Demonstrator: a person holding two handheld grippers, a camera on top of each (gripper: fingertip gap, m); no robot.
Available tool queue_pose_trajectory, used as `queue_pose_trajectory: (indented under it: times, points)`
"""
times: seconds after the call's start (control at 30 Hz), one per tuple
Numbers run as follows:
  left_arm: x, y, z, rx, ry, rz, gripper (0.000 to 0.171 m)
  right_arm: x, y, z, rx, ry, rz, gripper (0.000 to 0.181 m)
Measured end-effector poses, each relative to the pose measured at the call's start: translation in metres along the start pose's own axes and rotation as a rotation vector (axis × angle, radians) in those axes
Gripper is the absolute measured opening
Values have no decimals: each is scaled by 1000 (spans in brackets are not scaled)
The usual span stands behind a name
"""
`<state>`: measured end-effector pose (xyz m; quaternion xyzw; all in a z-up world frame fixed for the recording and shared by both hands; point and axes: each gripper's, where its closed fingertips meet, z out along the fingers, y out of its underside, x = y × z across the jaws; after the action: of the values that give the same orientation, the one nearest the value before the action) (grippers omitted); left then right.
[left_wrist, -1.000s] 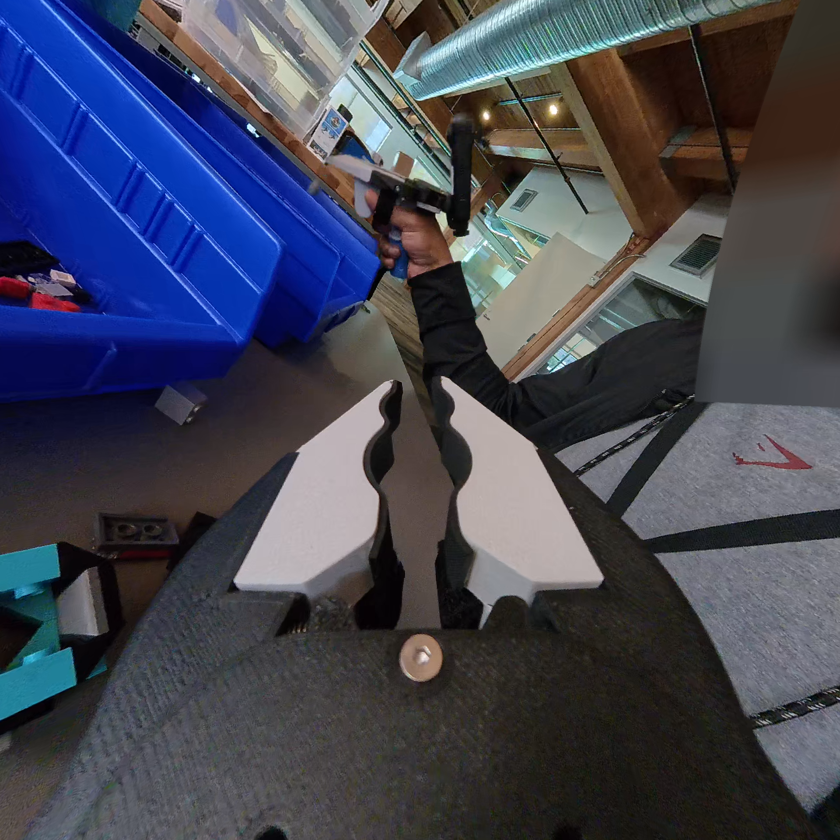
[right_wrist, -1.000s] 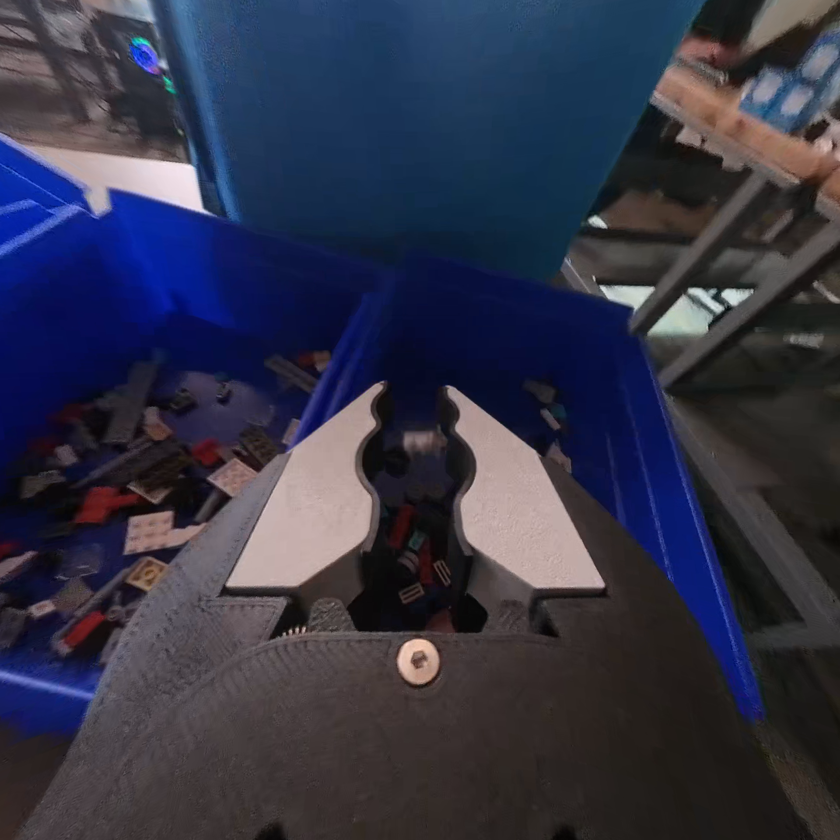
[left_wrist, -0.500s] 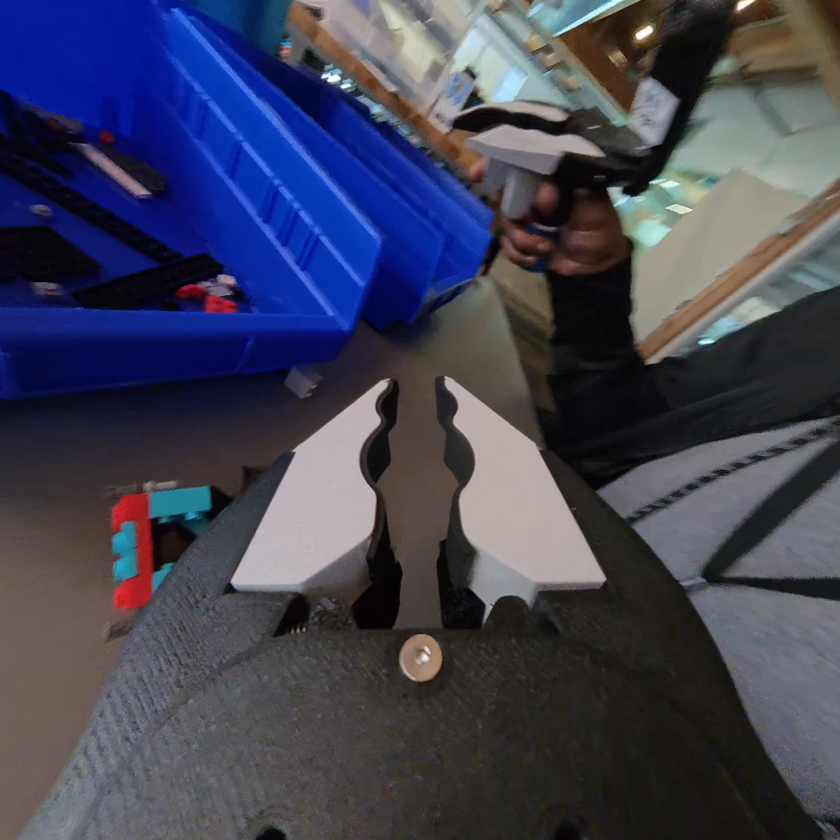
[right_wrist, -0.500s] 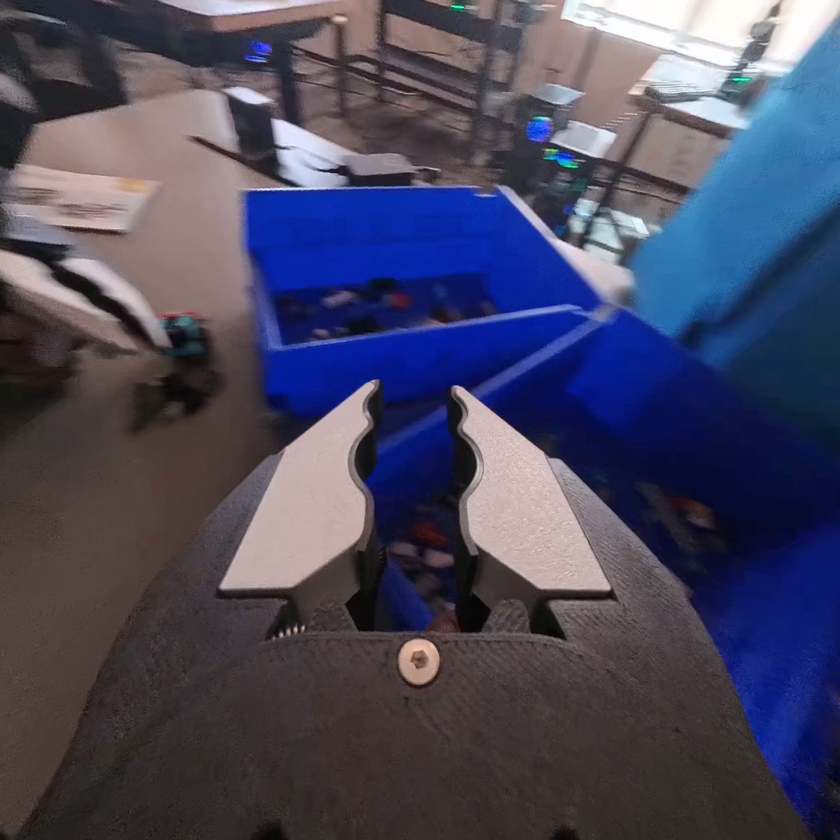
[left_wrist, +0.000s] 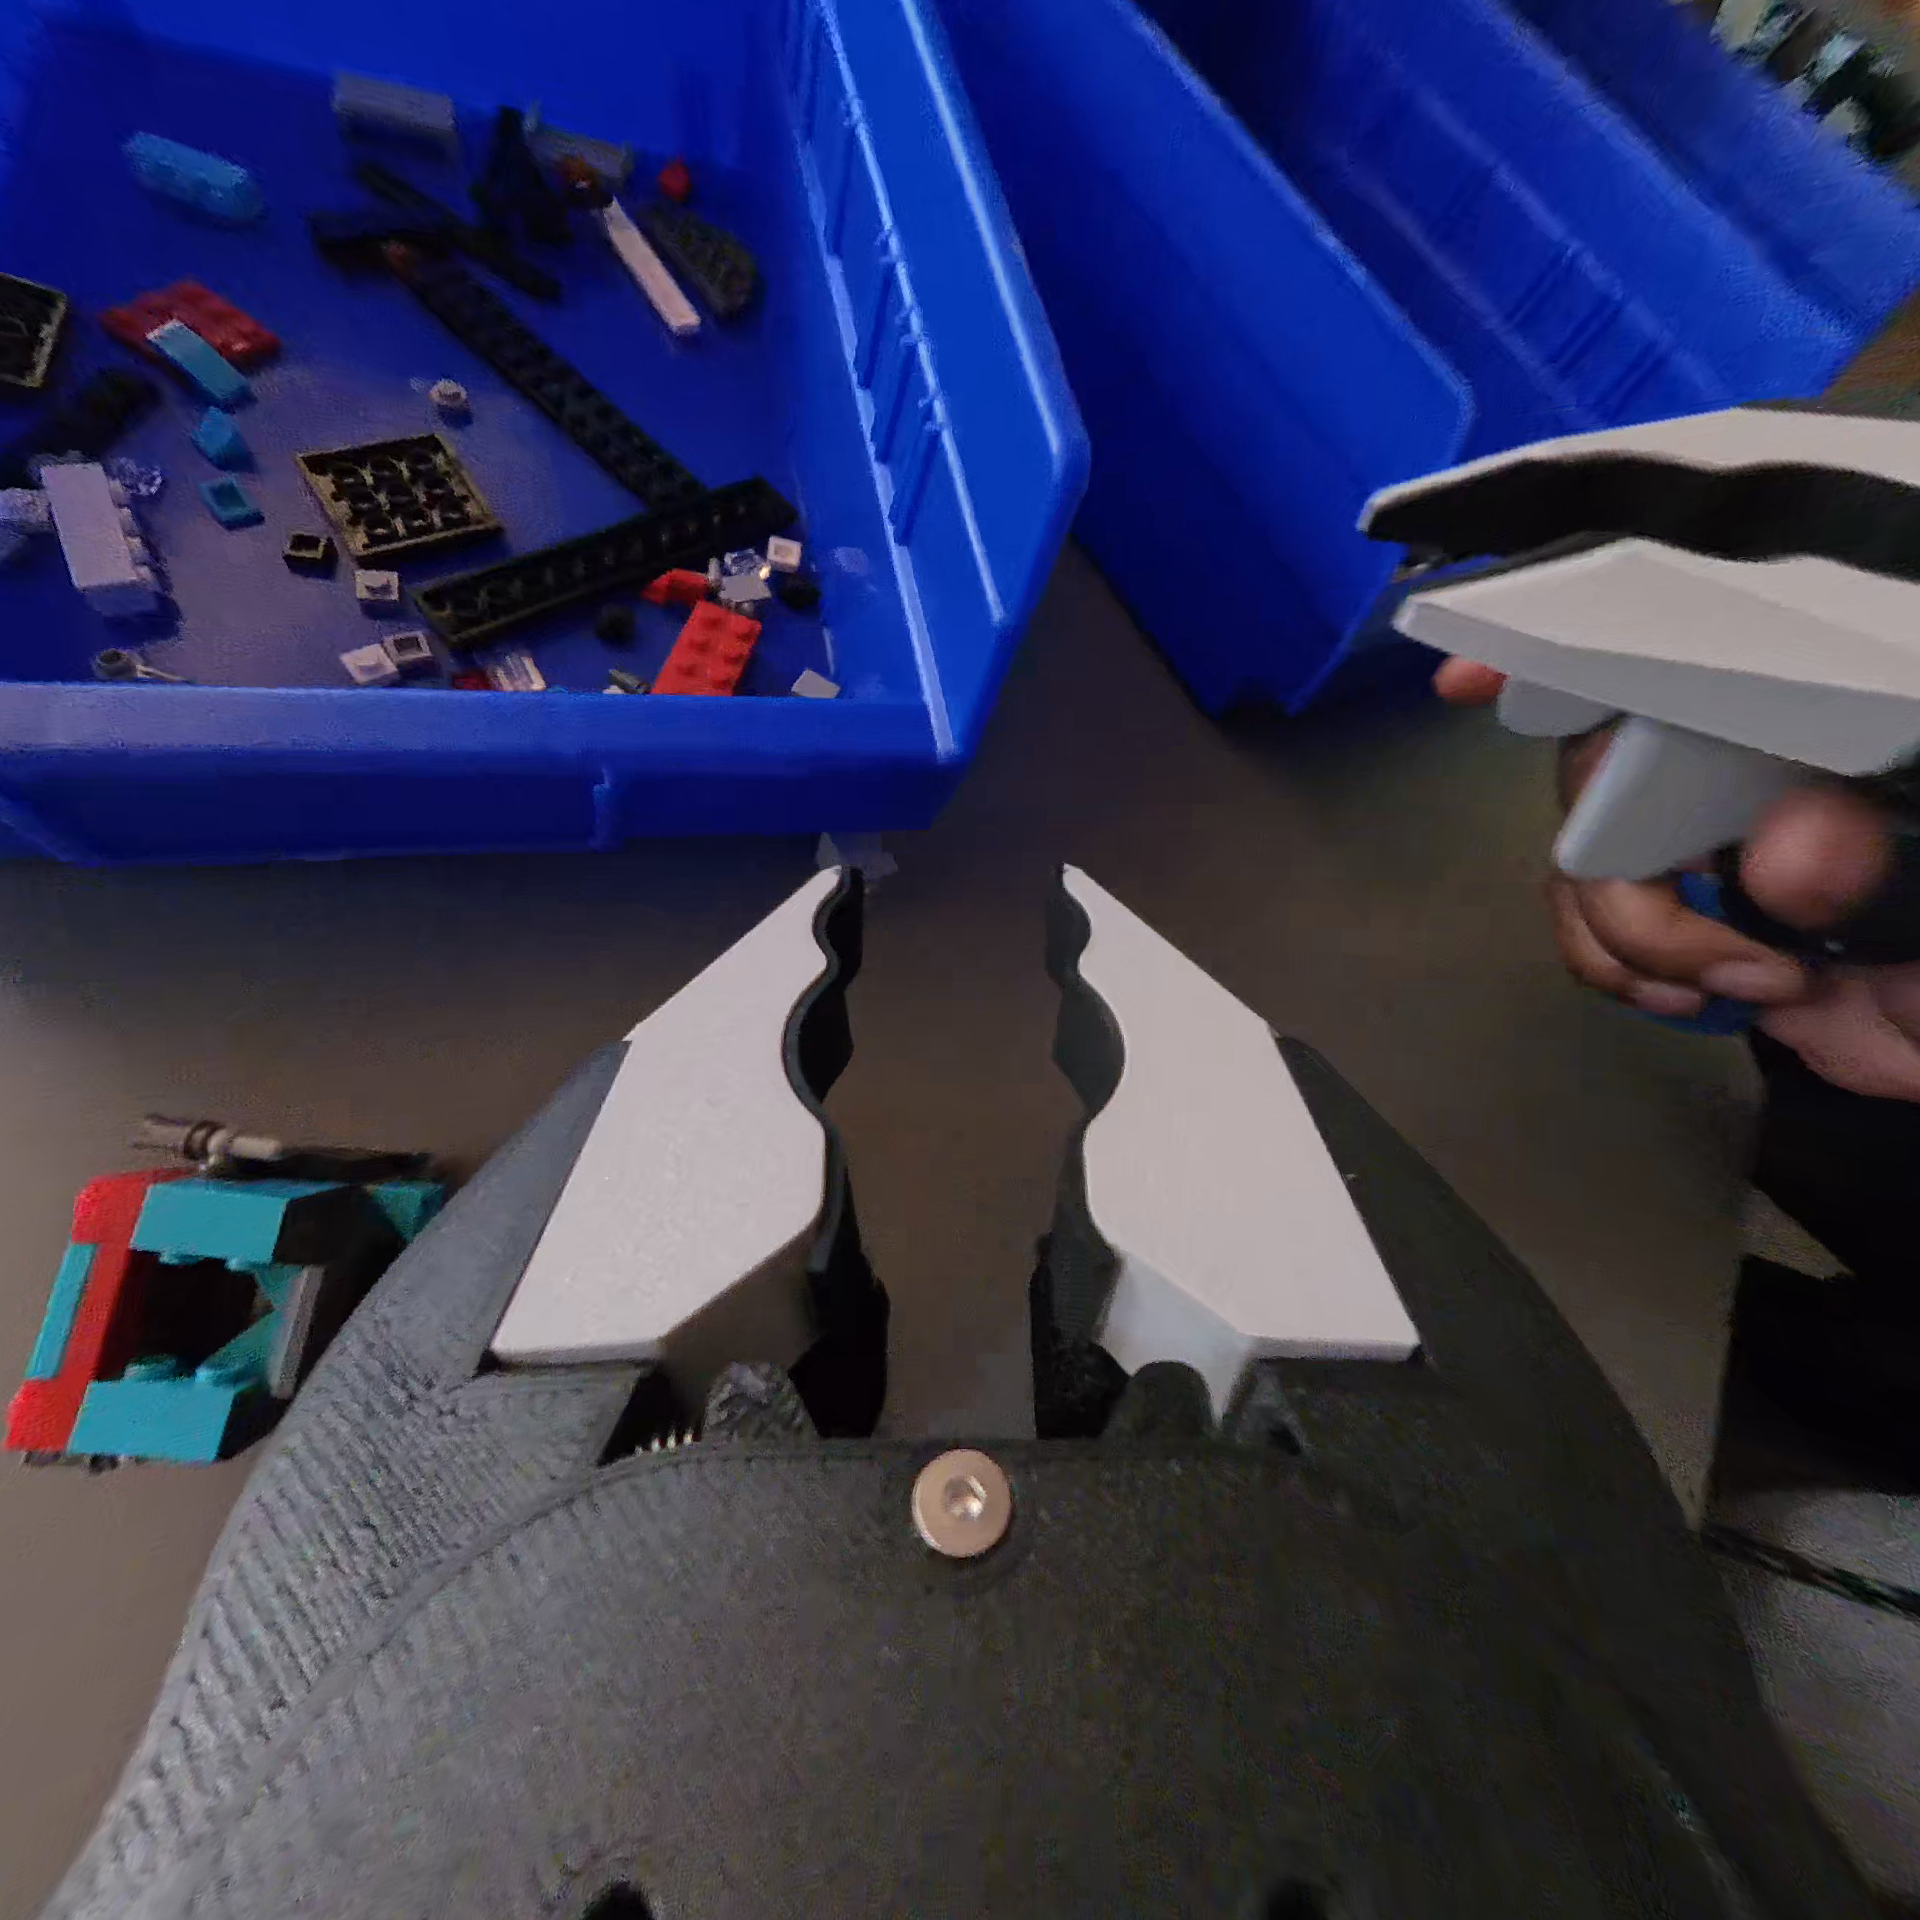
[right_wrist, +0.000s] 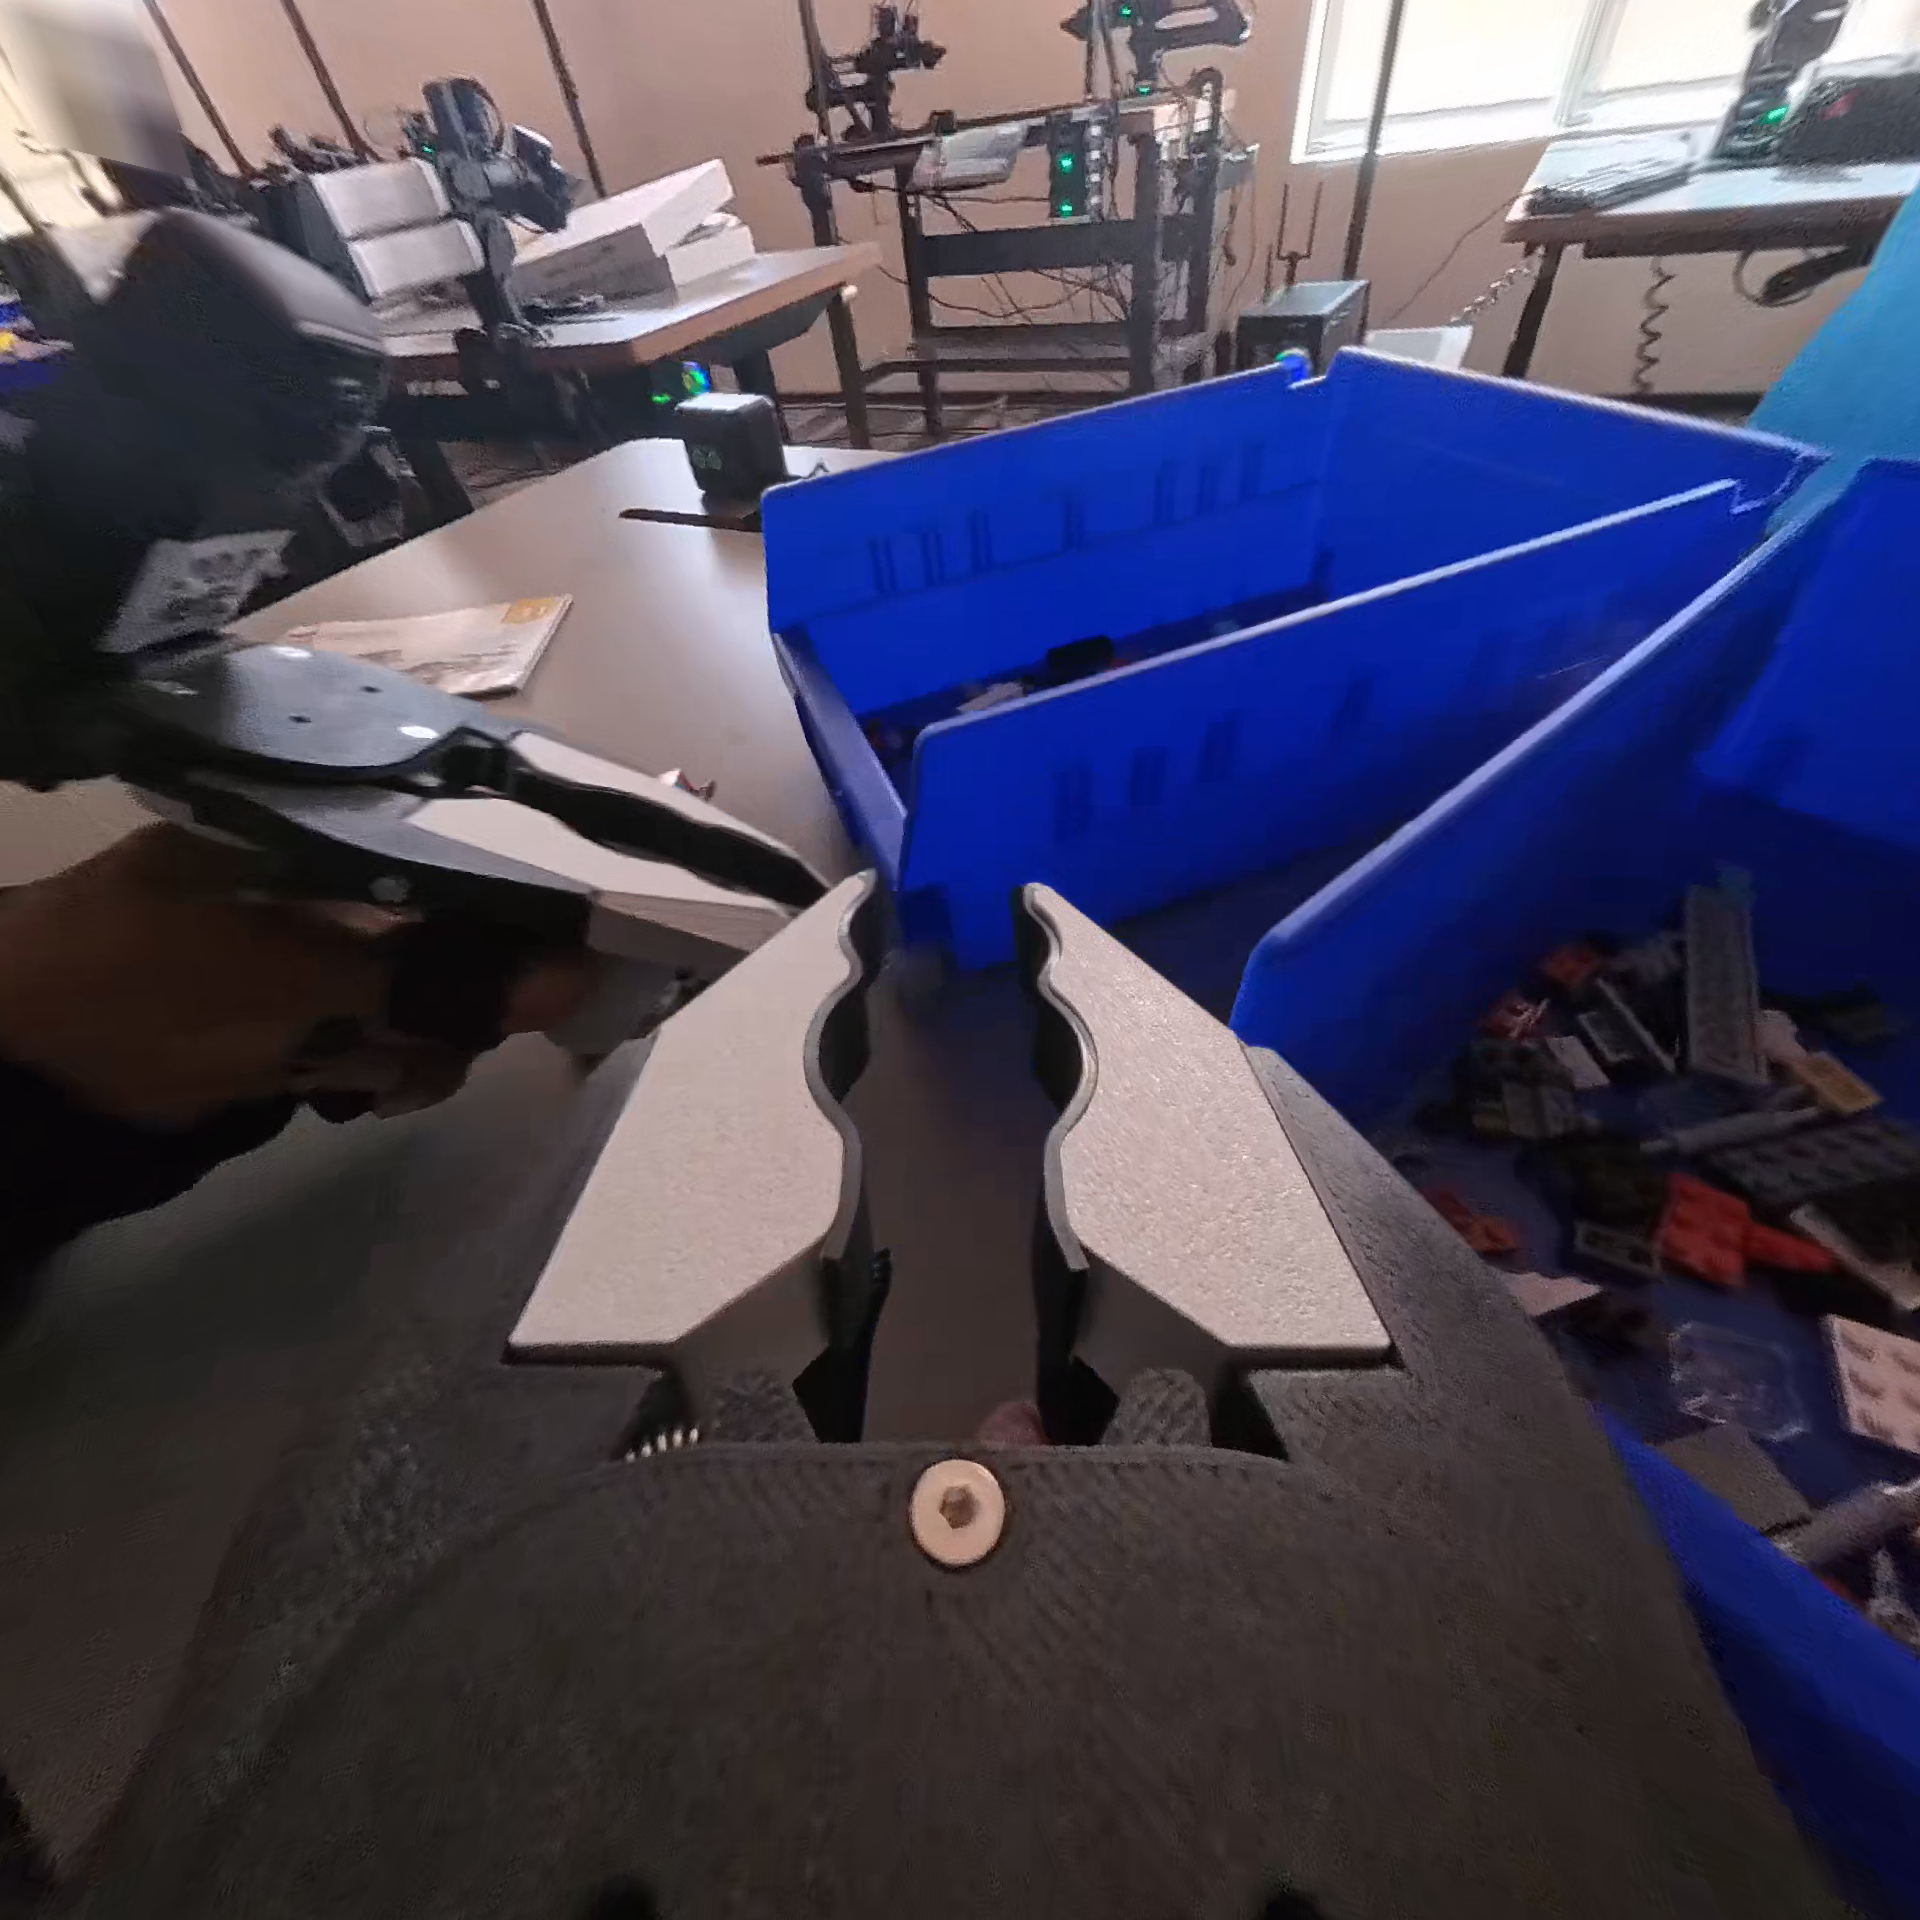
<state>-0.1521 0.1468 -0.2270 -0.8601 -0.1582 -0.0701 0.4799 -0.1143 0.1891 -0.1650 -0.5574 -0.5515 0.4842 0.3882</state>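
Observation:
My left gripper (left_wrist: 956, 883) is open and empty, low over the brown table (left_wrist: 1195, 831) by the front corner of a blue bin (left_wrist: 468, 769) that holds several loose bricks. A small grey brick (left_wrist: 854, 854) lies on the table at the tip of its left finger, against the bin. A teal, red and black brick assembly (left_wrist: 197, 1309) stands on the table to its left. My right gripper (right_wrist: 945, 899) is open and empty above the table in front of the bins. It also shows in the left wrist view (left_wrist: 1397, 571), held in a hand. The left gripper shows close beside it (right_wrist: 748, 883).
Three blue bins stand side by side: the far one (right_wrist: 1039, 540), a middle one (right_wrist: 1299, 769), and a near one (right_wrist: 1455, 935) with several dark and red bricks. A booklet (right_wrist: 436, 644) and a small black box (right_wrist: 727, 447) lie farther off. Desks with equipment stand behind. One gripper's finger ends stand about 9 cm off the other's.
My left gripper tipped down toward the table and bin corner, and its jaws opened wider. My right gripper swung out of the bins toward the table, close to the left gripper.

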Motion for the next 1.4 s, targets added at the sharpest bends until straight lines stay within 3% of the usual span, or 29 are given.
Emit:
queue_pose_trajectory:
  times: [0.27, 0.4, 0.47, 0.57, 0.7, 0.83, 1.03, 1.13, 1.4]
  points:
    - [-18, 13, 24, -116, -202, 112, 35, -12, 10, -11, 19, -106, 52, 24]
    - [-20, 13, 31, -130, -226, 128, 15, -16, 16, -12, 8, -139, 61, 24]
    - [-18, 13, 30, -125, -203, 126, 14, -21, 18, -12, -3, -161, 50, 25]
    - [-8, 11, 19, -83, -97, 84, 14, -30, 20, -10, -11, -197, 12, 25]
    - [21, -2, -16, 26, 234, -83, 14, -51, 18, -4, 12, -274, -73, 28]
    - [22, -19, -59, 98, 470, -156, 13, -72, 5, 9, 50, -327, -163, 30]
    - [-9, -44, -98, 155, 654, -98, 13, -97, -36, 46, 152, -323, -349, 32]
    - [-36, -53, -106, 209, 736, -147, 14, -110, -50, 75, 173, -330, -400, 33]
    - [-90, -61, -145, 407, 790, -317, 13, -140, -54, 140, 181, -283, -487, 33]
